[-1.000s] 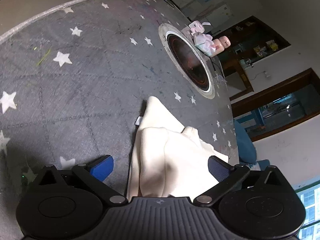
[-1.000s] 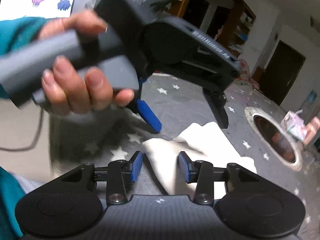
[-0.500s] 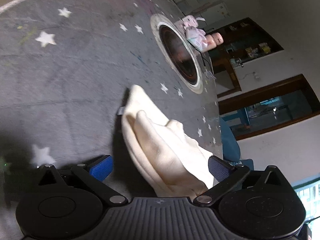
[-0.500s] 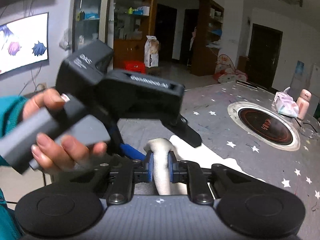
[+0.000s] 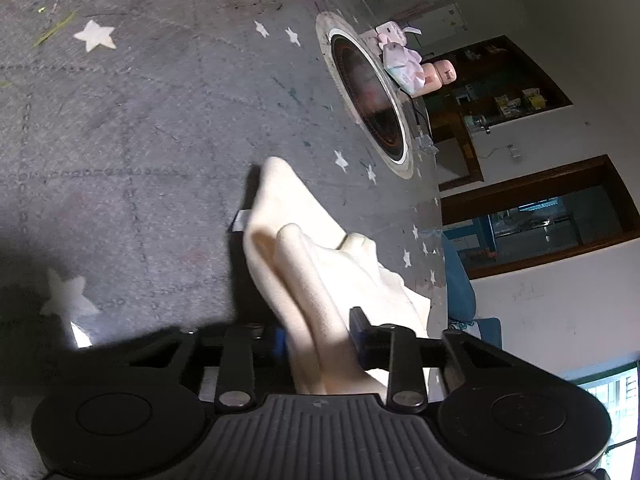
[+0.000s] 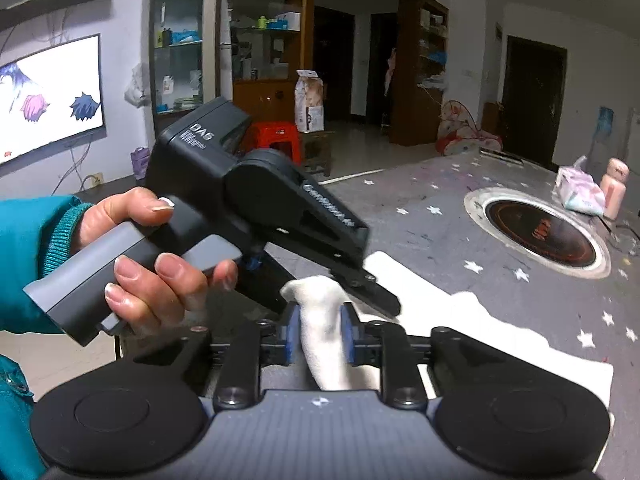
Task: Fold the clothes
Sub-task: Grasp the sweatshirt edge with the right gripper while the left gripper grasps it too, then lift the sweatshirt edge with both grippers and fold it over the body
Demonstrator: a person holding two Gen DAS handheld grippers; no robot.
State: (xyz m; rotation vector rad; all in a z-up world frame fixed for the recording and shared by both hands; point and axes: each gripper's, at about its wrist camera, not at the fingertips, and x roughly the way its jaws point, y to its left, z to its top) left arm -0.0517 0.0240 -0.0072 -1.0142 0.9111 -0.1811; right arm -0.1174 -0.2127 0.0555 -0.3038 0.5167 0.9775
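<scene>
The cream garment (image 5: 320,264) is spread on the grey star-patterned table (image 5: 140,140), near the round inset burner (image 5: 368,92). The left gripper (image 5: 320,338) — its jaws just closed — is clamped on a near fold; the right gripper (image 6: 319,334), jaws having just eased wider, is pinched on another bunched fold.

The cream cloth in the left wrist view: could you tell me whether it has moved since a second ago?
Yes. The cream cloth has bunched up off the table between the left gripper's closing pads, away from the round burner.
</scene>
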